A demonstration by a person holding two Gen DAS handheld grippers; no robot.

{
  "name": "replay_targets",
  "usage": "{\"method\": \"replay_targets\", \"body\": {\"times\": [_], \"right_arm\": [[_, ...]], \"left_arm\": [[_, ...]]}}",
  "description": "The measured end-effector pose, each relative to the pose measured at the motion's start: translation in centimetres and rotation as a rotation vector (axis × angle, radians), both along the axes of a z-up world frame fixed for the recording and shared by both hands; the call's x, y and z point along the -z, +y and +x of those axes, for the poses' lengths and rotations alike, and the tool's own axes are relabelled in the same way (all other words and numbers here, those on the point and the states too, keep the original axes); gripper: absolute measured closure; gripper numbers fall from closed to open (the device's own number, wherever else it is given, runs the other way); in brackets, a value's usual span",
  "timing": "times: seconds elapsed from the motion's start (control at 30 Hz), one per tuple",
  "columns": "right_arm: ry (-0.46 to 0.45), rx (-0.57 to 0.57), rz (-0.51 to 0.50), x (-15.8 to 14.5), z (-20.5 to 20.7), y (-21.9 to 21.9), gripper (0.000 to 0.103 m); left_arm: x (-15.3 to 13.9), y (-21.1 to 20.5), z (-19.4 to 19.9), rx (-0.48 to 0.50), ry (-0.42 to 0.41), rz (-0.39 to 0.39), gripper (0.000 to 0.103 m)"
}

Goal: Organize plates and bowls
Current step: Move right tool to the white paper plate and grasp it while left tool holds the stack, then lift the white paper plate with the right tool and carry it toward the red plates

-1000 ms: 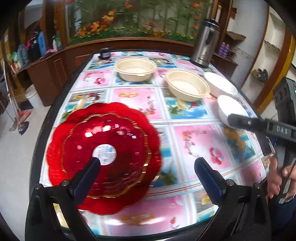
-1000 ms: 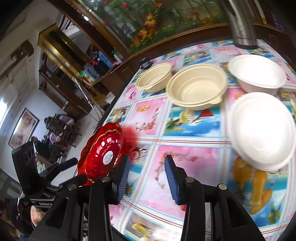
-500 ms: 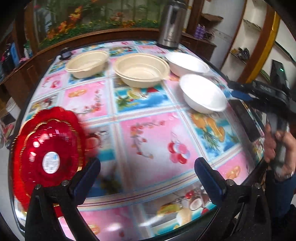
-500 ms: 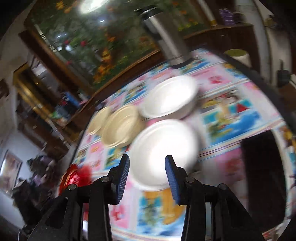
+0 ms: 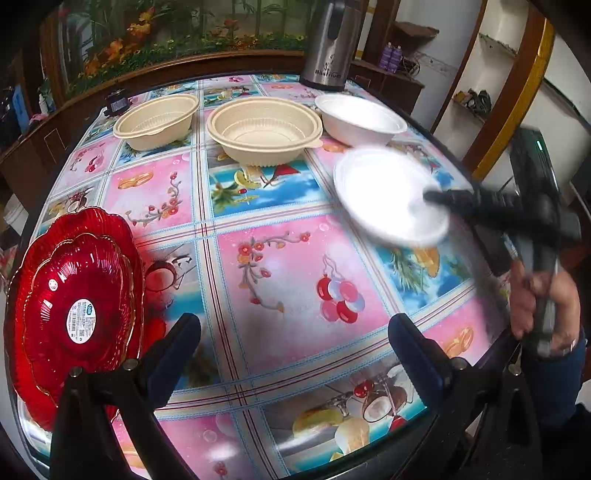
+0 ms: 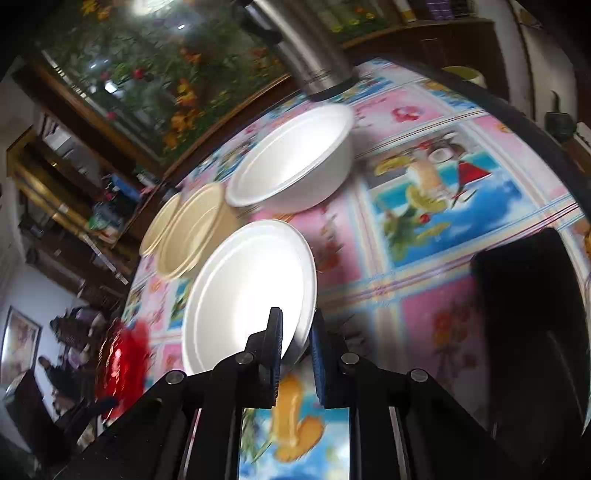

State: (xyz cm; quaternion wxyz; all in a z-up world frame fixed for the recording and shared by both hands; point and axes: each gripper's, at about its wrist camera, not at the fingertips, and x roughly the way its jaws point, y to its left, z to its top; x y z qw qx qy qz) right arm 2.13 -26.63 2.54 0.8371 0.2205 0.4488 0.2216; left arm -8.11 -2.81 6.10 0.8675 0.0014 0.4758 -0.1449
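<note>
On flask (image 5: 330, 44): "Bastilon"-like script, partly legible; plate (image 5: 75, 314) sticker unreadable.

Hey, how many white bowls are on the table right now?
2. The near white bowl has its rim between the closing jaws of the right gripper. The far white bowl sits beside the silver thermos.

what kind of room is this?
Likely a home dining or living area: a table under a fruit-and-flower printed cover, a steel thermos at its far edge, wooden cabinets and a planted aquarium behind.
</note>
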Motion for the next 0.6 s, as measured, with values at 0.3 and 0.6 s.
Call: {"method": "replay_targets", "body": {"times": [0.3,0.6], "right_arm": [[-0.088,-0.084,-0.17,-0.4,-6.6,2.3,0.043],[-0.332,0.122,-0.441,-6.5,-9.9,0.6,0.009]], "left_arm": [[0.0,-0.4,1.1,0.003,-0.026,-0.078,0.002],[0.1,-1.9,1.9,-0.002,-0.069,-0.074,0.002]]}}
